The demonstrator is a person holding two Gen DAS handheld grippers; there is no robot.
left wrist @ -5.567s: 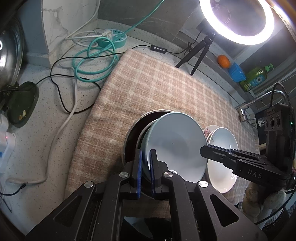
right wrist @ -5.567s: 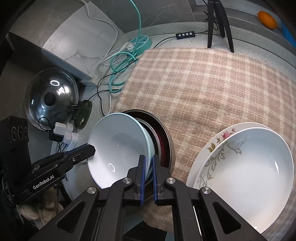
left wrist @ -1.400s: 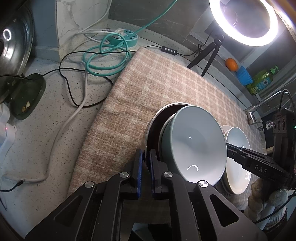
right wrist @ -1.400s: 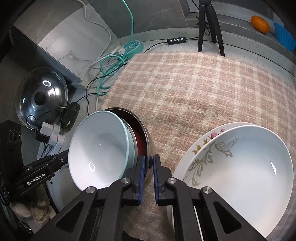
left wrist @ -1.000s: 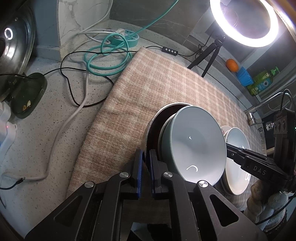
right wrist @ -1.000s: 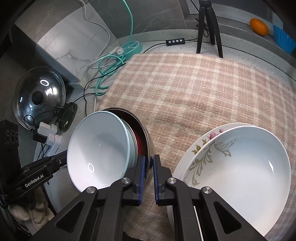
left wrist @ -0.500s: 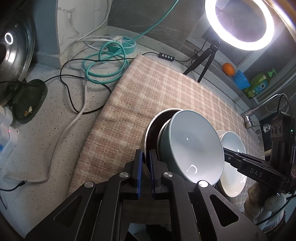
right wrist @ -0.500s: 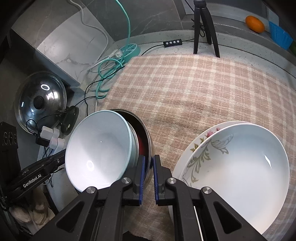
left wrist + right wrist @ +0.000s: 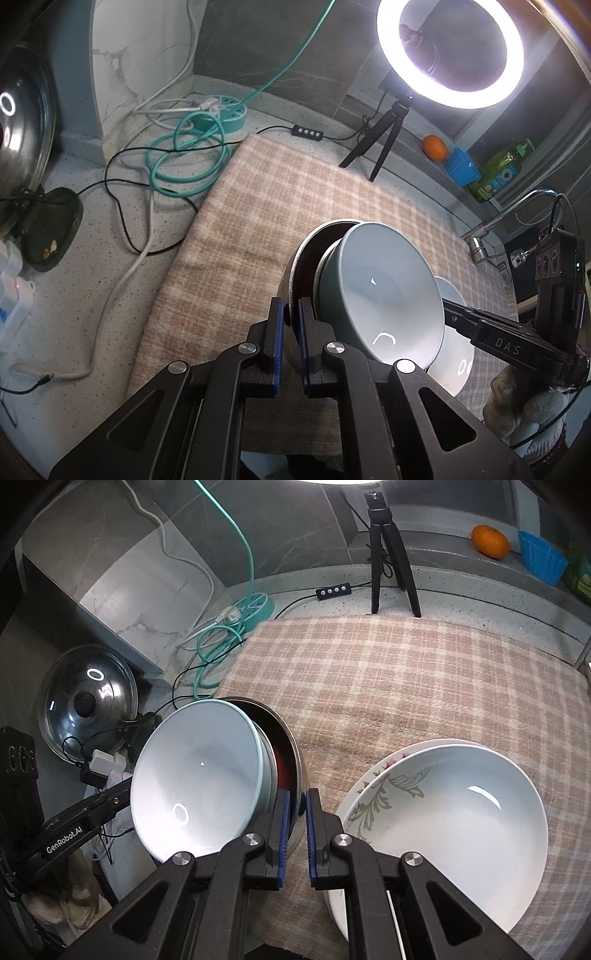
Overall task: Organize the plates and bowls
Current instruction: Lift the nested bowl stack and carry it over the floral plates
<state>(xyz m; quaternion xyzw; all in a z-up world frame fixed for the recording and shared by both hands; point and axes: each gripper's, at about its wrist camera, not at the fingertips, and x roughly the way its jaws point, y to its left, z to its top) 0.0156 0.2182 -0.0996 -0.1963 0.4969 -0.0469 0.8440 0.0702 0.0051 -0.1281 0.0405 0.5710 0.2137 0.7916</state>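
Observation:
A steel bowl (image 9: pixel 298 258) with a dark red inside carries a tilted pale blue bowl (image 9: pixel 380 295) nested in it. My left gripper (image 9: pixel 291 317) is shut on the steel rim at its near left side. My right gripper (image 9: pixel 296 806) is shut on the same steel bowl (image 9: pixel 293 749) at the opposite edge, with the pale blue bowl (image 9: pixel 199 775) leaning away from it. The stack hangs a little above the plaid cloth (image 9: pixel 406 686). A white bowl (image 9: pixel 450 830) rests on a floral plate (image 9: pixel 373 797) to the right.
A ring light (image 9: pixel 448 55) on a black tripod (image 9: pixel 391 554) stands at the cloth's far edge. Coiled teal cable (image 9: pixel 188 158), a pot lid (image 9: pixel 88 701) and power plugs lie left of the cloth. A faucet (image 9: pixel 509 218) and an orange (image 9: pixel 490 541) sit far right.
Both grippers have risen together with the steel bowl and its nested bowls, so the stack now hangs higher over the cloth. Both grips stay the same.

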